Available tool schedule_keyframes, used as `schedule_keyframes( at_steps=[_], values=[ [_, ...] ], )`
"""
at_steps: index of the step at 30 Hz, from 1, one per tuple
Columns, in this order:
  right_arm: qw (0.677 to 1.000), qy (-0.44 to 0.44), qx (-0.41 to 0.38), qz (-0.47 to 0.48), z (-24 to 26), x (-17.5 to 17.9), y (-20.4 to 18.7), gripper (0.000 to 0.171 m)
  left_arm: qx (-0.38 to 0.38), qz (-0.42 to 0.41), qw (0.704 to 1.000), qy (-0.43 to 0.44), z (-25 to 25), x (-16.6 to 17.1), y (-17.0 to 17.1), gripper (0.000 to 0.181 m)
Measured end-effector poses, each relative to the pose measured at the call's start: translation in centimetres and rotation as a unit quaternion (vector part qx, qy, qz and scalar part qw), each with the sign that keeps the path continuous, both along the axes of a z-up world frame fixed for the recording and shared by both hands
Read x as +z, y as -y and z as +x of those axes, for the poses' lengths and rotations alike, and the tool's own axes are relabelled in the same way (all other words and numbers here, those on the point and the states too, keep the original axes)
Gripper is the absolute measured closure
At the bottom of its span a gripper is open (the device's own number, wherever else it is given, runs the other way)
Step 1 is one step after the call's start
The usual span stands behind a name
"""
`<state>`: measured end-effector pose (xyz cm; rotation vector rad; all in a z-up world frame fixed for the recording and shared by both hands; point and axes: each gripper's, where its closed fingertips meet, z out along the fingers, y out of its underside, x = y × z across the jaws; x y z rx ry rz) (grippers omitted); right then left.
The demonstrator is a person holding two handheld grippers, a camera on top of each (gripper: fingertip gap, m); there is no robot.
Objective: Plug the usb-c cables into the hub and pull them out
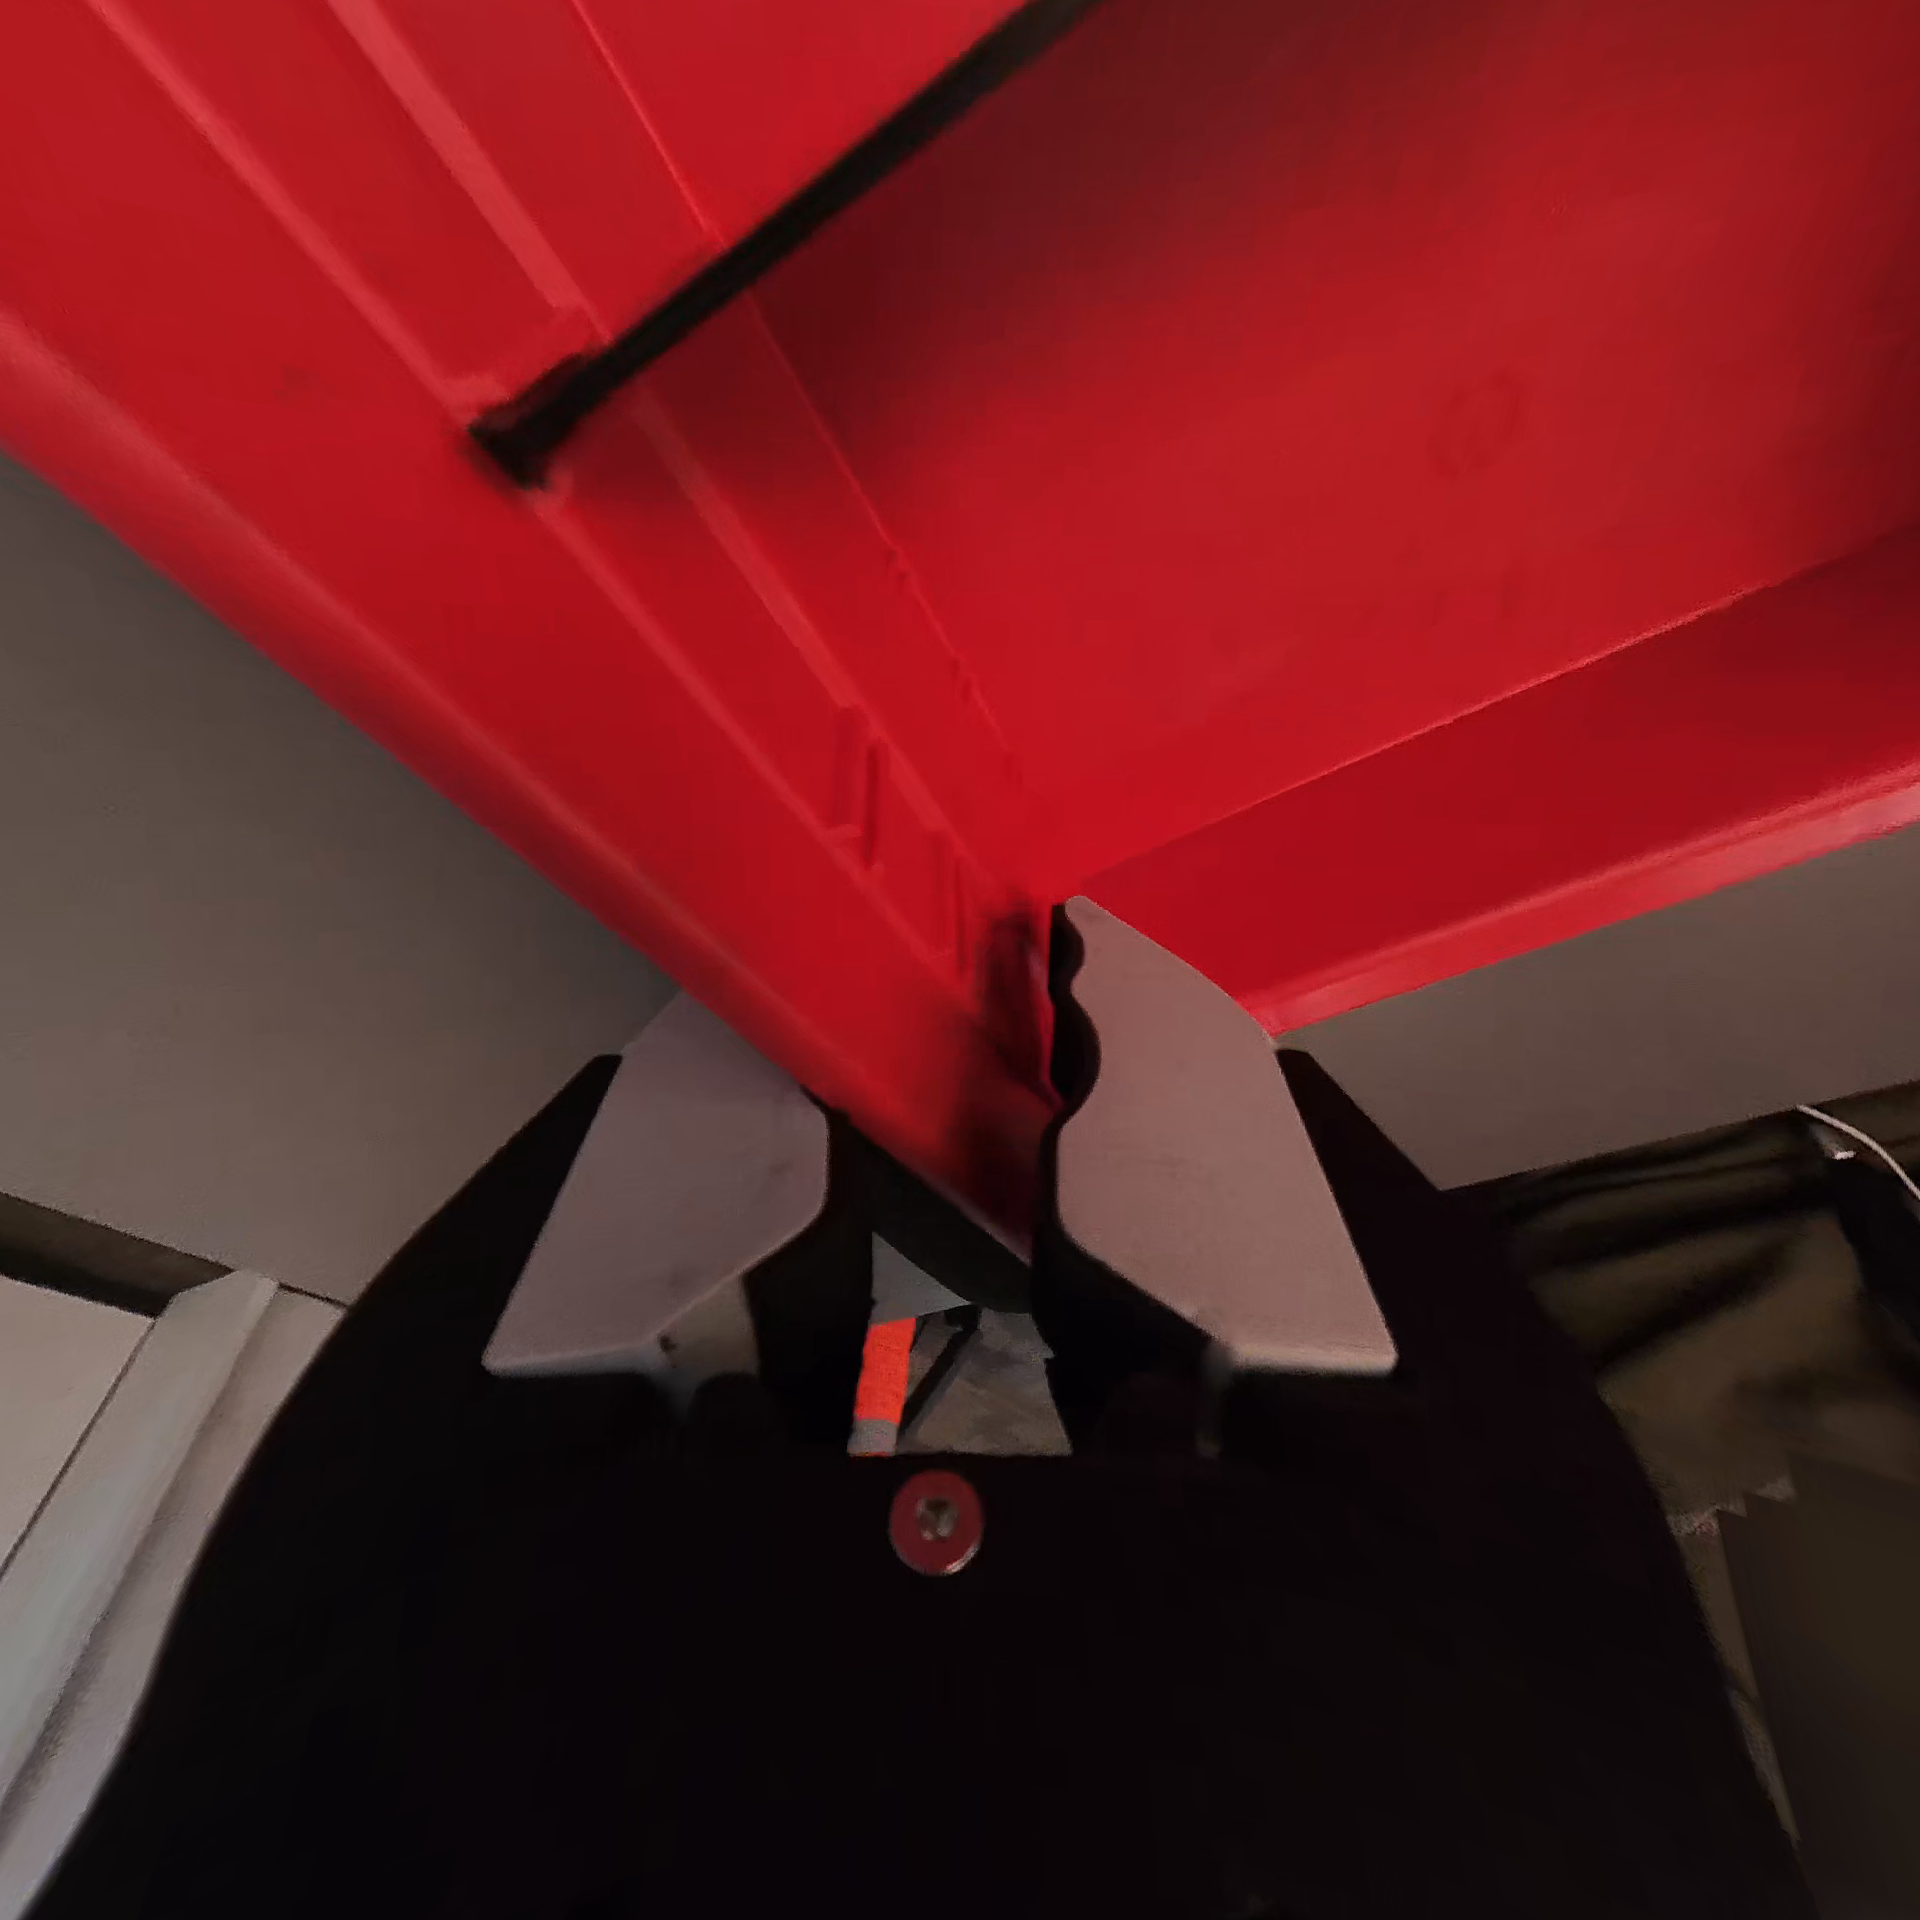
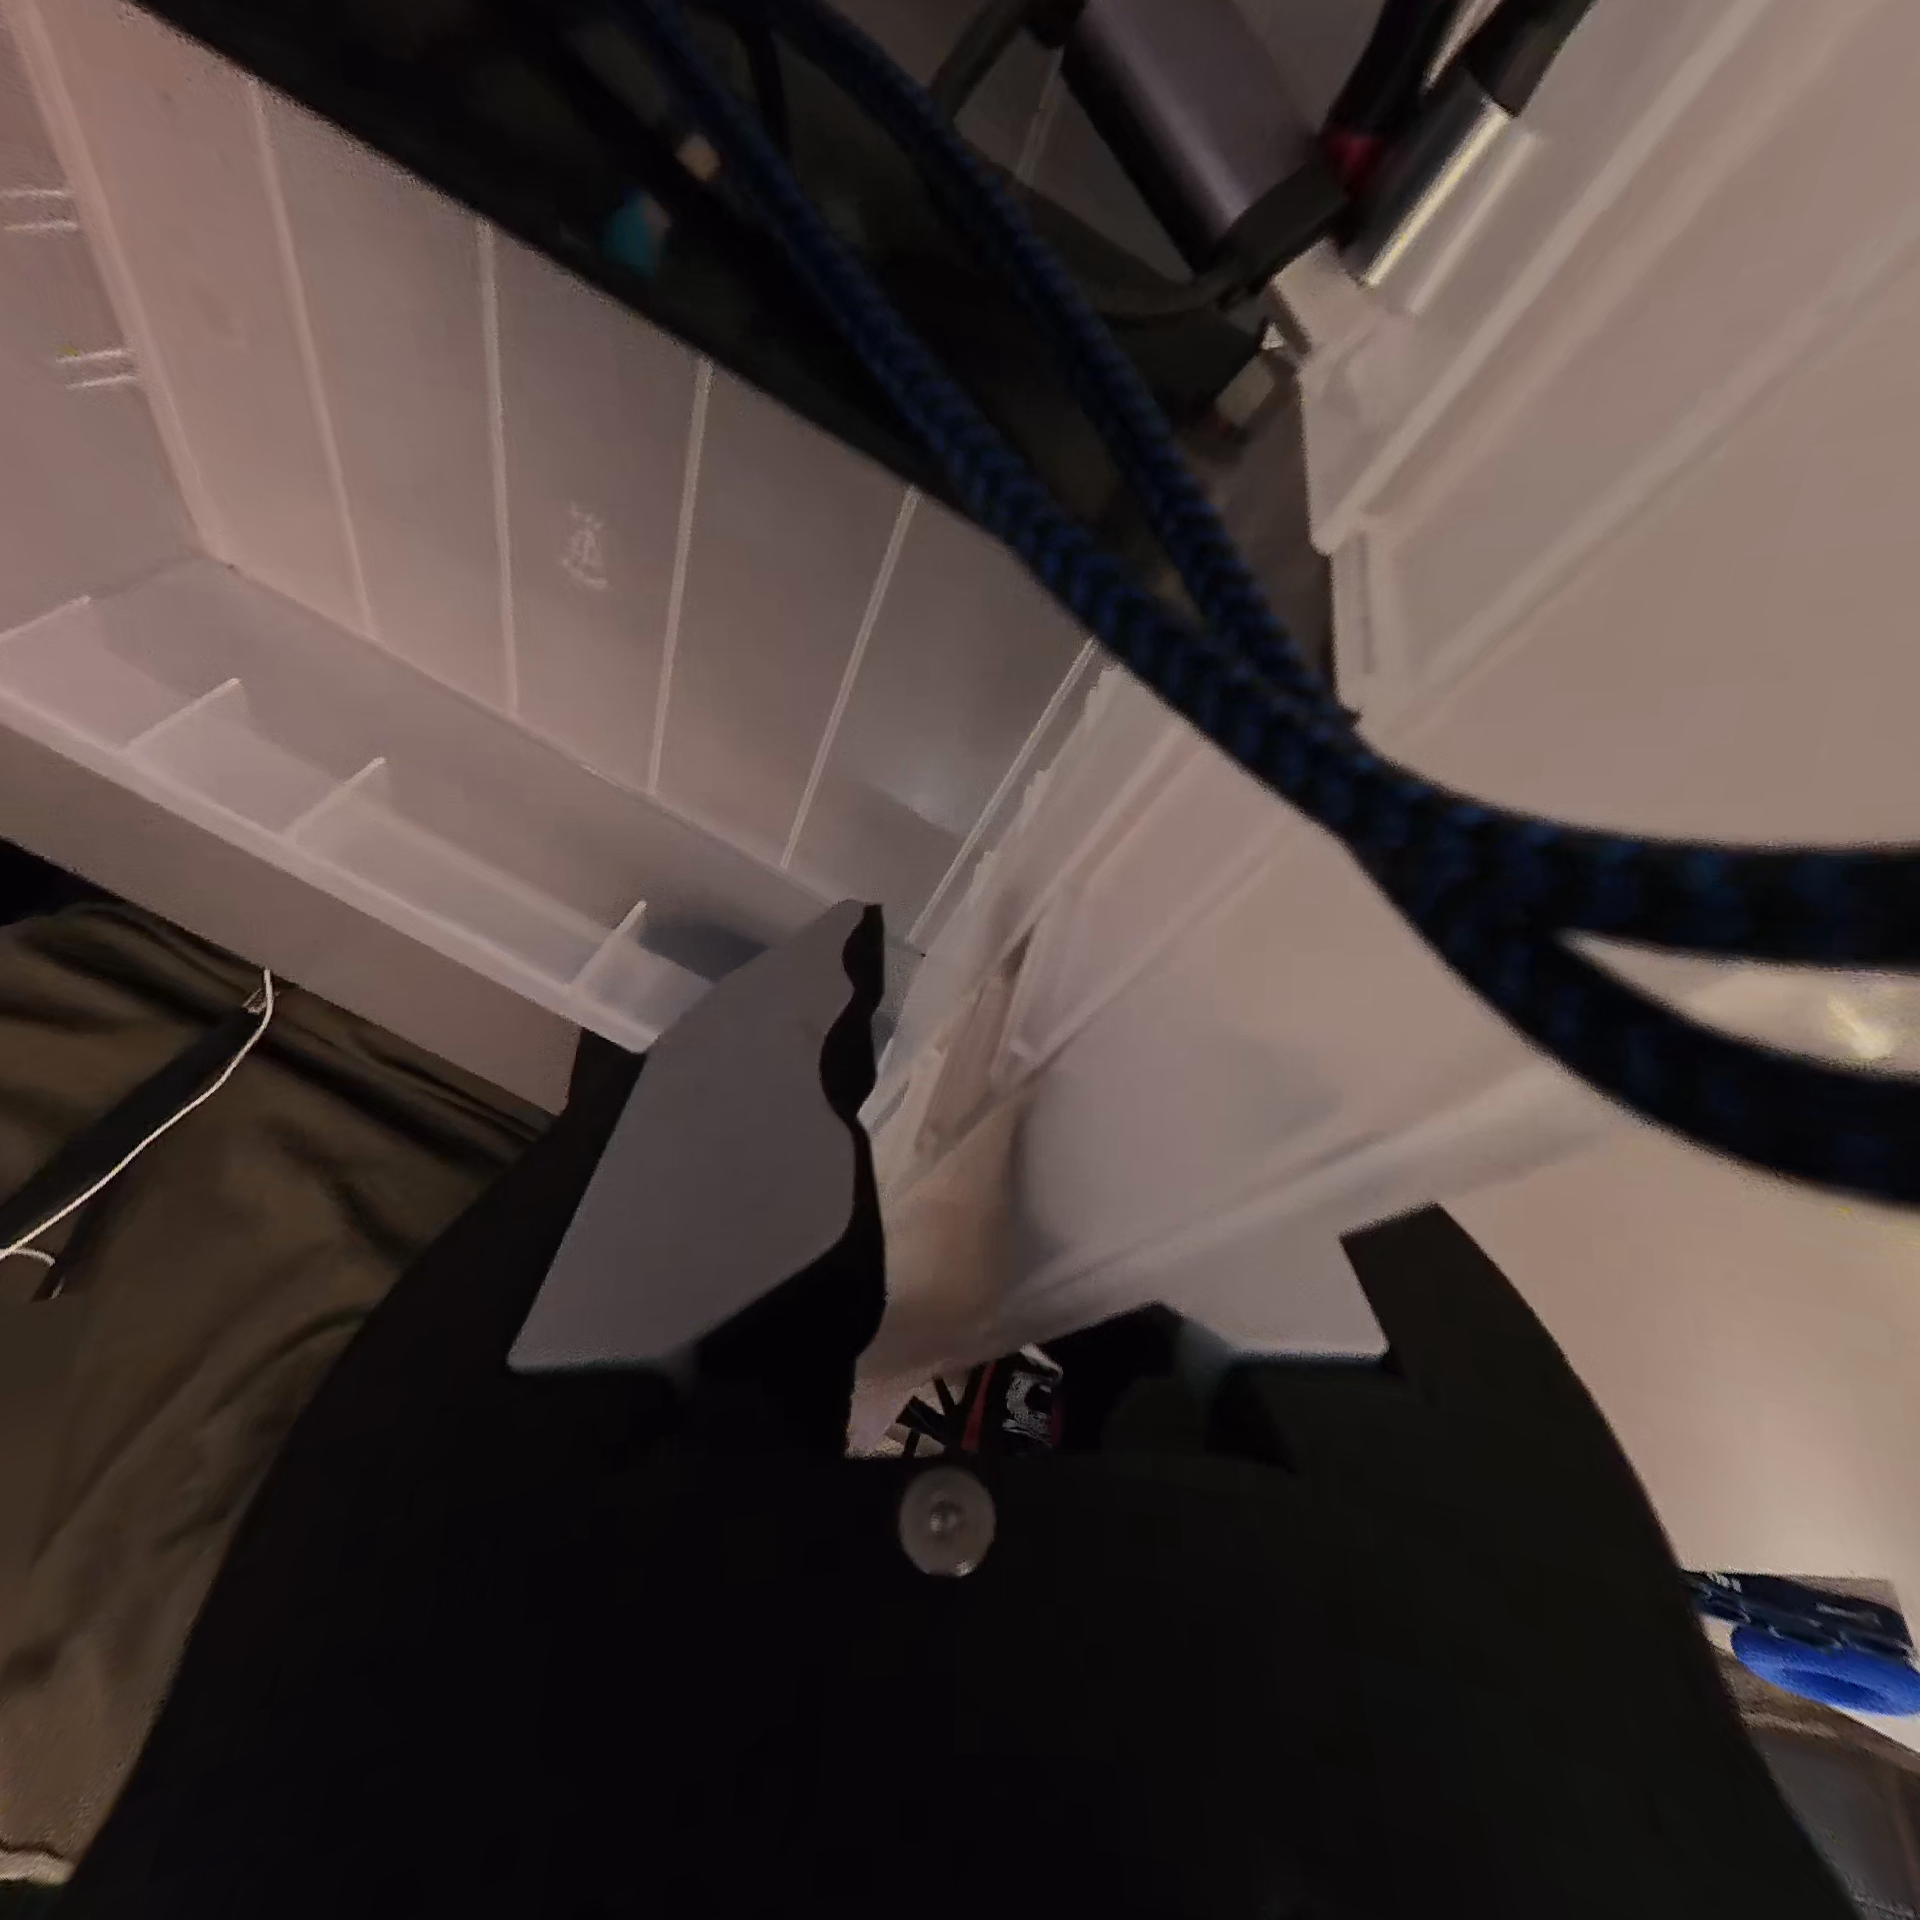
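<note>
The braided dark-blue cables (image 2: 1091,561) hang out over the rim of a clear plastic bin (image 2: 623,582) and cross the view in a loop; their plugs lie blurred inside. The right gripper (image 2: 935,1049) is clamped on this bin's corner. The left gripper (image 1: 997,1029) is clamped on the corner of a red bin (image 1: 1195,468).

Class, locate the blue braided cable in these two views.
Only the right wrist view shows the blue braided cable: it runs from the dark clutter at the top, diagonally across the clear plastic bin, to the right edge, above the right tongs.
</note>
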<state>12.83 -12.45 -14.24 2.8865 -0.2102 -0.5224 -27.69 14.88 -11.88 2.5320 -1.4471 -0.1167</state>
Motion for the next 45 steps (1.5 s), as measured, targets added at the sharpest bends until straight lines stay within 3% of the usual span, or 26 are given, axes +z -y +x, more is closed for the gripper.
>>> schedule_keyframes(
  at_steps=[1, 7, 12, 15, 16, 18, 21, 22, 23, 25, 28, 32, 35, 39, 41, 45],
  values=[
    [1.000, -0.004, -0.005, 0.006, 0.0, 0.2, -0.1, 0.146, -0.006, -0.007, 1.000, 0.009, 0.1, 0.1, 0.3, 0.147],
    [0.992, 0.009, -0.078, 0.098, 1.5, 3.9, -0.8, 0.144, -0.021, -0.023, 0.997, 0.066, -0.4, 2.0, 1.2, 0.155],
    [0.946, 0.118, -0.088, 0.290, 1.7, 12.8, -2.3, 0.143, -0.013, 0.028, 0.989, 0.143, -1.0, 5.6, 1.0, 0.152],
    [0.879, 0.175, -0.049, 0.442, -0.7, 19.5, -4.5, 0.143, -0.021, 0.091, 0.978, 0.187, -1.3, 8.3, 0.5, 0.156],
    [0.848, 0.185, -0.023, 0.497, -2.1, 21.8, -5.5, 0.142, -0.025, 0.112, 0.972, 0.206, -1.2, 9.3, 0.3, 0.156],
    [0.766, 0.164, 0.051, 0.620, -7.0, 26.1, -7.9, 0.124, -0.031, 0.162, 0.954, 0.252, -0.9, 11.7, -0.2, 0.158],
    [0.633, 0.120, 0.133, 0.753, -15.2, 28.1, -10.0, 0.114, -0.025, 0.225, 0.913, 0.338, -0.2, 15.8, -0.7, 0.162],
    [0.615, 0.103, 0.151, 0.767, -17.6, 27.5, -11.1, 0.112, -0.021, 0.243, 0.898, 0.366, -0.1, 17.2, -0.8, 0.162],
    [0.635, 0.081, 0.160, 0.751, -19.6, 25.9, -12.6, 0.109, -0.018, 0.258, 0.883, 0.392, -0.1, 18.4, -0.8, 0.163],
    [0.718, 0.046, 0.170, 0.674, -22.0, 20.8, -16.1, 0.092, -0.014, 0.274, 0.857, 0.436, -0.2, 20.3, -0.7, 0.162],
    [0.835, 0.090, 0.175, 0.514, -20.5, 12.7, -20.2, 0.091, -0.005, 0.285, 0.836, 0.468, -0.6, 21.6, -0.8, 0.157],
    [0.929, 0.040, 0.099, 0.353, -19.4, 7.2, -21.7, 0.092, 0.017, 0.286, 0.838, 0.464, -1.3, 21.4, -1.5, 0.154],
    [0.959, -0.013, 0.027, 0.283, -20.2, 5.5, -22.4, 0.098, 0.027, 0.289, 0.840, 0.459, -1.6, 21.3, -1.9, 0.153],
    [0.983, -0.028, -0.009, 0.183, -20.9, 2.5, -22.3, 0.107, 0.027, 0.281, 0.843, 0.458, -1.4, 21.1, -2.0, 0.153],
    [0.987, -0.073, -0.039, 0.137, -22.3, 1.7, -22.0, 0.130, 0.024, 0.276, 0.845, 0.458, -1.2, 21.0, -1.9, 0.153],
    [0.993, -0.025, -0.017, 0.112, -21.7, 0.9, -21.9, 0.145, 0.021, 0.269, 0.831, 0.487, -0.7, 21.9, -1.4, 0.154]
  ],
)
